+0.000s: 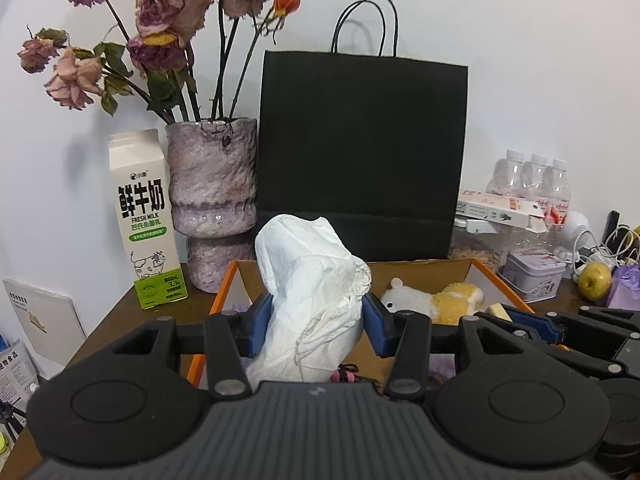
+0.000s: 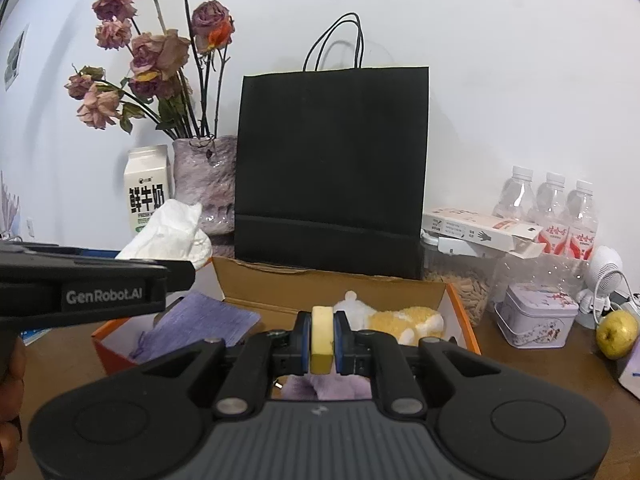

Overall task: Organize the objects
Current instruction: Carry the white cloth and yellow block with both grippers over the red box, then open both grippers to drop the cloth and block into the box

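Gripping: left gripper (image 1: 310, 324) tissue wad (image 1: 310, 292); right gripper (image 2: 322, 340) likely eraser (image 2: 322, 338).

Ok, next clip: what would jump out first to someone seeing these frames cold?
The tall black paper bag against the wall, dead centre. Left of it, dried roses in a purple vase. Up front, the left claw grips a crumpled white tissue over the open cardboard box.

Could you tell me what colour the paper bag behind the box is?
Black paper bag, with black handles; clearest in the right wrist view.
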{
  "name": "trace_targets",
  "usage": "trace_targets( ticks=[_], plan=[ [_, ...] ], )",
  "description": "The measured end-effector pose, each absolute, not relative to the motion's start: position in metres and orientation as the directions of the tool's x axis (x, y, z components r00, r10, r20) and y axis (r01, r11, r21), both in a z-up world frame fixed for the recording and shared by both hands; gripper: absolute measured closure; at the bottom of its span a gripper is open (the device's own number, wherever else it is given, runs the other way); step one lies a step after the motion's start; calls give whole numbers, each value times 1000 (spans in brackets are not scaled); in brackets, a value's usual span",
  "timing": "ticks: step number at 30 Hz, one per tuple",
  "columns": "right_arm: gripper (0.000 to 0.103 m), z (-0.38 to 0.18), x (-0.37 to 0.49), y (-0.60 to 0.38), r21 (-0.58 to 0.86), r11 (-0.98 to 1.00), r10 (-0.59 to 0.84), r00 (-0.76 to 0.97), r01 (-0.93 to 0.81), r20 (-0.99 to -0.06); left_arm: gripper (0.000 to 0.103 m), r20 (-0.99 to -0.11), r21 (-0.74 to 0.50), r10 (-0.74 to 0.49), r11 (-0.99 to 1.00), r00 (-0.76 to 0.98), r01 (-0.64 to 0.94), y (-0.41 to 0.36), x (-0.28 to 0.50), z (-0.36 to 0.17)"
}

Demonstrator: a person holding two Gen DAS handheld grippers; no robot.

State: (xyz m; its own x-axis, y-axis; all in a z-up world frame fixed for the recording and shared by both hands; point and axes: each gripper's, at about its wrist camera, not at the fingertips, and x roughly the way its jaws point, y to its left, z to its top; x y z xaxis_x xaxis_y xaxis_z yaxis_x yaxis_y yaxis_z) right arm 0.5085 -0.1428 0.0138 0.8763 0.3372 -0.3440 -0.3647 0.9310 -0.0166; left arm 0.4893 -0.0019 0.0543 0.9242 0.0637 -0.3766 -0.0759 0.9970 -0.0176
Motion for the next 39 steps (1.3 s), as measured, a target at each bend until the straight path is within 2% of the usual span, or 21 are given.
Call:
trace_targets(
  ticks=[25, 28, 31, 32, 34, 35, 36, 38, 39],
  plan=[
    [92, -6, 562, -141, -40, 951, 267, 880, -307, -394, 52, -423, -30, 34, 998, 906, -51, 8, 547, 30],
    [92, -9, 564, -142, -39, 954, 257, 876, -298, -408, 50, -428, -30, 31, 998, 903, -49, 8, 549, 27],
    [92, -9, 564, -142, -39, 954, 256, 874, -298, -413, 36, -426, -28, 37, 998, 904, -54, 8, 548, 27],
    [92, -8, 564, -142, -37, 954, 257, 874, -298, -413, 29, -421, -29, 36, 998, 907, -53, 9, 547, 28],
    [80, -8, 563, -143, -31, 955, 256, 874, -294, -414, 17, -411, -30, 38, 998, 911, -55, 9, 546, 29],
    [58, -7, 563, -144, -26, 957, 252, 875, -289, -413, 4, -406, -30, 41, 998, 913, -59, 9, 545, 29],
    [30, -7, 563, -145, -22, 960, 248, 878, -281, -410, 0, -396, -31, 46, 997, 917, -64, 9, 544, 30],
    [1, -7, 561, -146, -21, 964, 235, 891, -264, -389, 0, -378, -34, 54, 997, 924, -72, 9, 541, 31],
    [0, -6, 560, -146, -23, 965, 233, 897, -260, -375, 0, -379, -35, 51, 997, 924, -69, 9, 541, 32]
  ],
)
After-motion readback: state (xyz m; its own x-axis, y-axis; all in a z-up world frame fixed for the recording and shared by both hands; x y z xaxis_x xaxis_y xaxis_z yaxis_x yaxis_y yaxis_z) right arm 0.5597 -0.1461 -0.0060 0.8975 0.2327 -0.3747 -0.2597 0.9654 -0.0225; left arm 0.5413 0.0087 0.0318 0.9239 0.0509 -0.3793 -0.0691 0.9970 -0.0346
